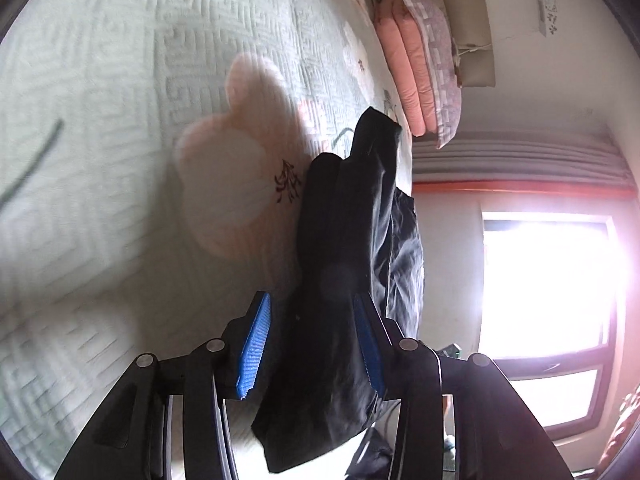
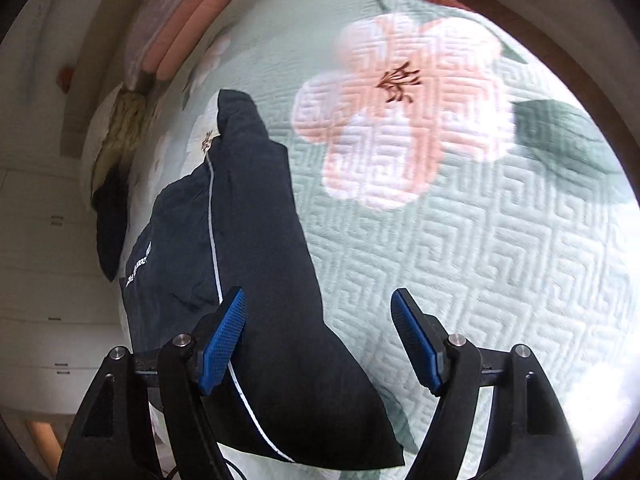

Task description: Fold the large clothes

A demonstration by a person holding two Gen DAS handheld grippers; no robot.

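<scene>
A dark navy garment (image 2: 256, 248) with a thin white stripe lies folded in a long strip on a pale green quilted bedspread (image 2: 460, 248). My right gripper (image 2: 318, 336) is open above the garment's near end, its left finger over the cloth and nothing held. In the left wrist view the same garment (image 1: 344, 272) runs between the blue pads of my left gripper (image 1: 312, 344); the jaws stand apart and a gap shows beside the left pad, so the cloth is not pinched.
The bedspread (image 1: 100, 120) has large pink flower prints (image 2: 404, 108). Folded pink bedding (image 1: 416, 68) is stacked at the head of the bed. A bright window (image 1: 548, 304) and white cabinets (image 2: 44, 280) stand beyond the bed's edge.
</scene>
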